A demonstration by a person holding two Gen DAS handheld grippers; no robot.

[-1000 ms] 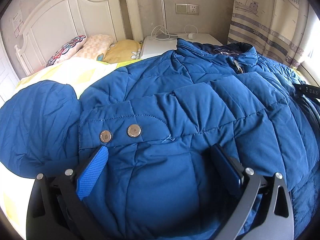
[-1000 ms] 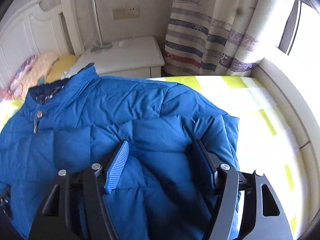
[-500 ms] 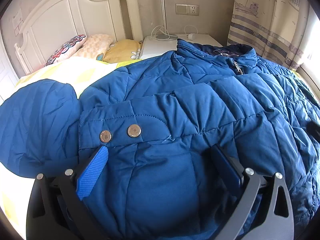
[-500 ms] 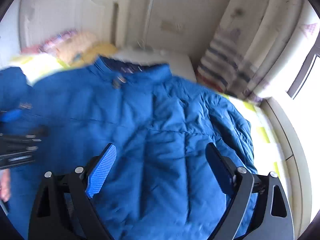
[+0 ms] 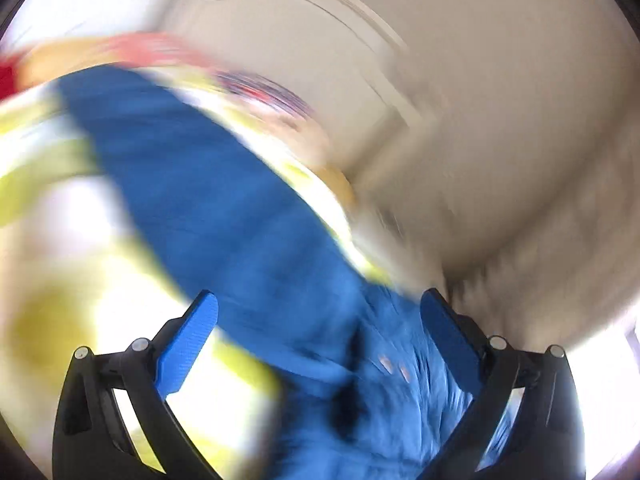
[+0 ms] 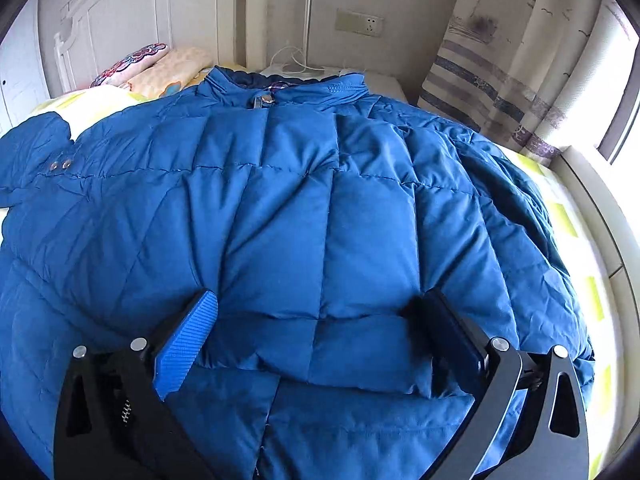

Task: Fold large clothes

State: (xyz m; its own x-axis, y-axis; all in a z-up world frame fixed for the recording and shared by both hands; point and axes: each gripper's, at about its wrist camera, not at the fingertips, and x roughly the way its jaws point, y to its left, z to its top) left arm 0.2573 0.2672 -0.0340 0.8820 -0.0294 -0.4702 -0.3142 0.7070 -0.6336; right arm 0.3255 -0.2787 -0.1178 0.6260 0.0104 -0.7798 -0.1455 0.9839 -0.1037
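Blue puffer jacket (image 6: 304, 216) lies spread front-up on the bed (image 6: 576, 216), collar (image 6: 280, 84) toward the headboard (image 6: 132, 20), zip closed. One sleeve (image 6: 32, 152) lies off to the side w/ two snaps visible near it.

Right gripper (image 6: 318, 320): jaws wide open, both pads resting on the jacket's lower front panel, nothing clamped btwn them.

Left gripper (image 5: 318, 320): view heavily motion-blurred. Jaws spread wide; blue fabric (image 5: 224, 200) runs diagonally across the yellow-and-white sheet (image 5: 60, 264) and passes btwn the jaws. Fabric contact w/ pads: can't tell.

Pillows (image 6: 160, 68) sit by the headboard; striped curtain (image 6: 500, 80) hangs beside the bed.
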